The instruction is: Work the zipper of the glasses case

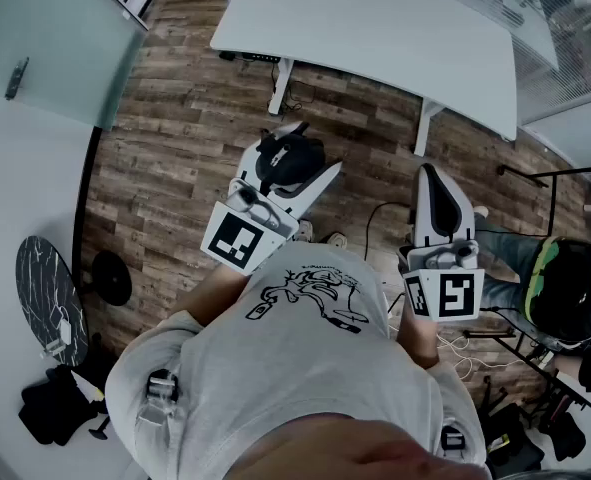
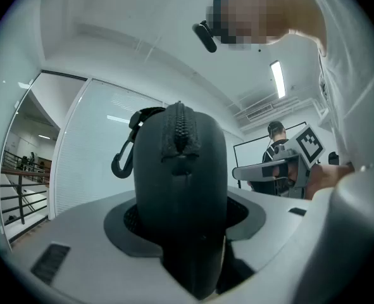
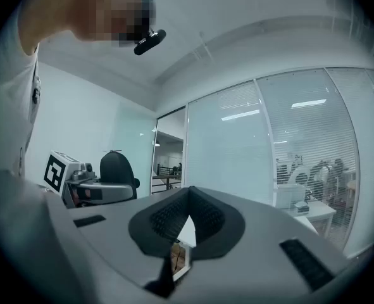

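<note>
Standing, both tools held out in front at roughly waist level, above the wood floor [image 1: 175,148]. Nothing rests on the white table [image 1: 375,28] beyond, at least on the part in view; the work is done in mid-air.

Left gripper [image 1: 297,168]: clenched on the glasses case [image 1: 285,153]. Black, soft-sided, rounded. The jaws pinch it across its lower body, so one end stands free above them. Judged reason: this grip leaves the zipper [image 2: 178,128] exposed, running up and over the top seam where the other tool can get at it. A snap hook [image 2: 122,159] hangs off the case's left side, clear of the jaws.

Right gripper [image 1: 432,183]: clenched on nothing. Its own view shows the ribbed pads [image 3: 164,217] closed together with only a sliver of gap below them, no object there. It is held level, well apart from the case, alongside the left tool rather than aimed at it.

Zipper looks closed along the stretch visible. A small lump at its near end may be the pull; too dark to be sure.

Reading: left tool acts as the vice, right tool is the working one and has not yet engaged. It would need to release, swing in toward the seam, and catch the pull.
</note>
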